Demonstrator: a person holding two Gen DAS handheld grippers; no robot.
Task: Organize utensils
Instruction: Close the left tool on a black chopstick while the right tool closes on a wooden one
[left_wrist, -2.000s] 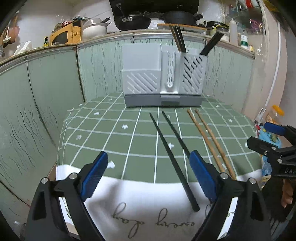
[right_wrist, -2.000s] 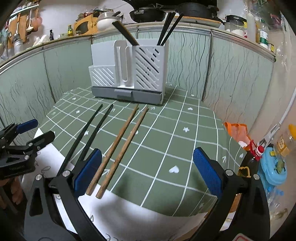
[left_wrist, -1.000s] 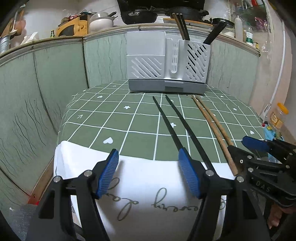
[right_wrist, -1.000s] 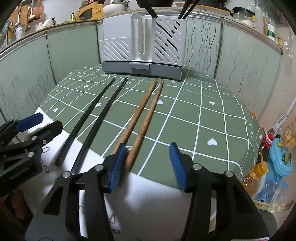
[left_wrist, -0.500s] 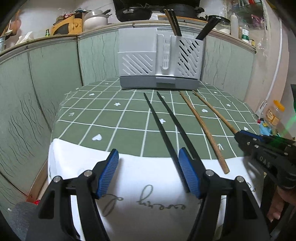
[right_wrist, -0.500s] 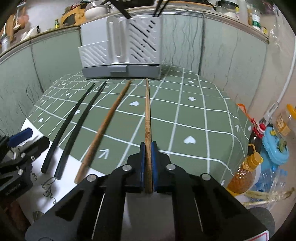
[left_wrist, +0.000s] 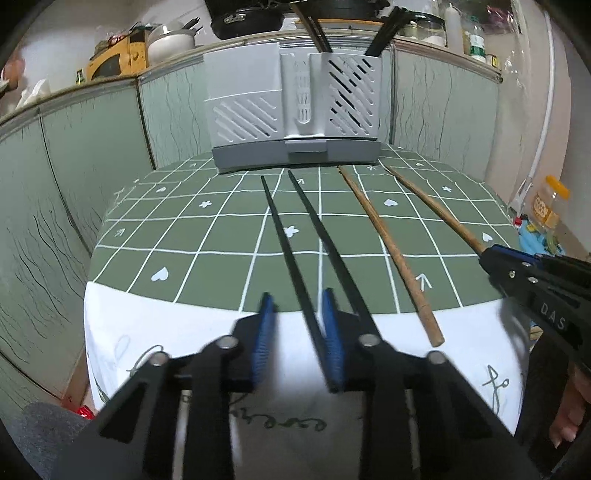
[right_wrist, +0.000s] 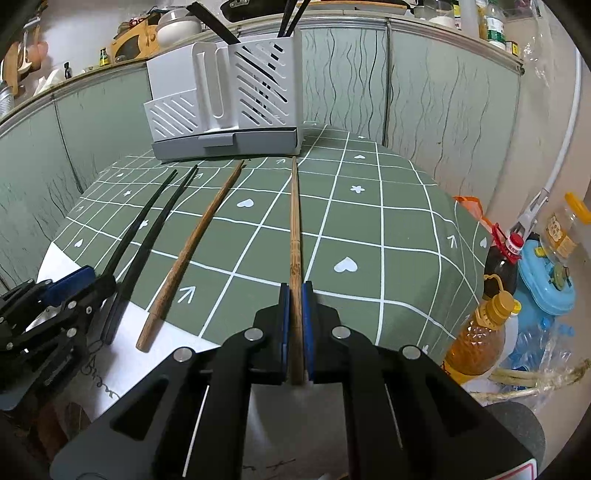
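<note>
Two black chopsticks (left_wrist: 280, 229) (left_wrist: 325, 236) and a wooden chopstick (left_wrist: 384, 236) lie lengthwise on the green checked tablecloth. My left gripper (left_wrist: 296, 297) is at the near end of the left black chopstick. Its jaws are closing with the stick between them; it lies against the right pad (left_wrist: 330, 332) and a gap remains on the left. My right gripper (right_wrist: 294, 295) is shut on the near end of the second wooden chopstick (right_wrist: 294, 221), whose tip points at the grey utensil holder (right_wrist: 229, 103). That holder (left_wrist: 295, 122) stands at the far edge with dark utensils in it.
A white printed cloth (left_wrist: 147, 325) covers the table's near edge. Green panelled walls close in the back and left. Below the table's right side stand an oil bottle (right_wrist: 476, 332), a blue container (right_wrist: 546, 288) and a jar (right_wrist: 565, 229). Pots sit on the ledge behind.
The right gripper went from open around the wooden chopsticks' ends to shut on the right one and swung it away from its pair. The left gripper's jaws narrowed around the left black chopstick.
</note>
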